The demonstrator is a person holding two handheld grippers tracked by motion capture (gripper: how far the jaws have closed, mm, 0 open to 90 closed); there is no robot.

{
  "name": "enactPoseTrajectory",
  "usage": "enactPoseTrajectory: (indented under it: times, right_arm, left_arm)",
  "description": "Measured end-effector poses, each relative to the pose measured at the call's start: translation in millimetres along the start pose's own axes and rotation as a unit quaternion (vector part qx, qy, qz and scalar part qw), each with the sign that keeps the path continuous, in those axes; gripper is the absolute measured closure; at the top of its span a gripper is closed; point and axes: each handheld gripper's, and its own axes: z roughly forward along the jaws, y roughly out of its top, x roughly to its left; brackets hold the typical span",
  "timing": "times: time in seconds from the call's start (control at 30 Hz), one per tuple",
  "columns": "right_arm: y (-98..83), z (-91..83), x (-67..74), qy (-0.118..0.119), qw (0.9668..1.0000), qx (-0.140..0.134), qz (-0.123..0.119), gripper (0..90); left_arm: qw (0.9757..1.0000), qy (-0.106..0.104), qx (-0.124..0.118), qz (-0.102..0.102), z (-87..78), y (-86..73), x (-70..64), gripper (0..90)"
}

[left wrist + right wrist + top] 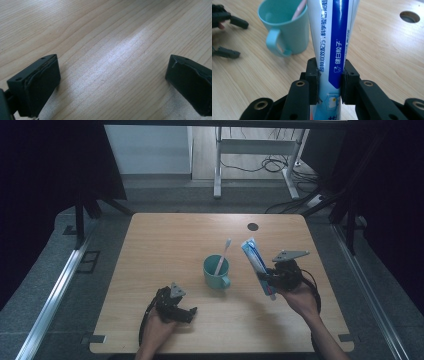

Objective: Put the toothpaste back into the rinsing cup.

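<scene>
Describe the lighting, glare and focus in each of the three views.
High view: dim, with dark surroundings; the table is evenly lit and the mug reads clearly. Left gripper view: a pale streak of glare runs diagonally across the wood grain, and the near black jaws look slightly soft. Right gripper view: brighter; the toothpaste tube shows a glossy sheen, and its print is readable.

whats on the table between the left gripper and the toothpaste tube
In the high view, the teal mug holding a toothbrush stands between left gripper and toothpaste tube.
</scene>
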Motion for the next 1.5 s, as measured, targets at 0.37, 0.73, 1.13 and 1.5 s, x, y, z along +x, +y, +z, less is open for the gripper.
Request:
enactPoseTrajectory:
  times: [0.37, 0.73, 1.13, 1.5]
  right_arm:
    - [11.4, 0.2, 4.5, 0.013, 0.9992, -0.037, 0.002, 71.7]
    - [22.2, 7.8, 10.4, 0.023, 0.9979, -0.060, 0.000, 71.7]
    - [37.4, 13.9, 18.2, 0.035, 0.9958, -0.084, -0.006, 71.7]
    - [49.9, 22.2, 21.7, 0.045, 0.9941, -0.098, -0.002, 71.7]
  left_arm:
    - [1.0000, 0.000, 0.000, 0.001, 0.0, 0.1, 0.3, 0.0]
    - [1.0000, 0.000, 0.000, 0.000, 0.0, 0.0, 0.2, 0.0]
    - [1.0000, 0.000, 0.000, 0.001, 0.0, 0.0, 0.1, 0.0]
    - [1.0000, 0.000, 0.000, 0.001, 0.0, 0.0, 0.2, 0.0]
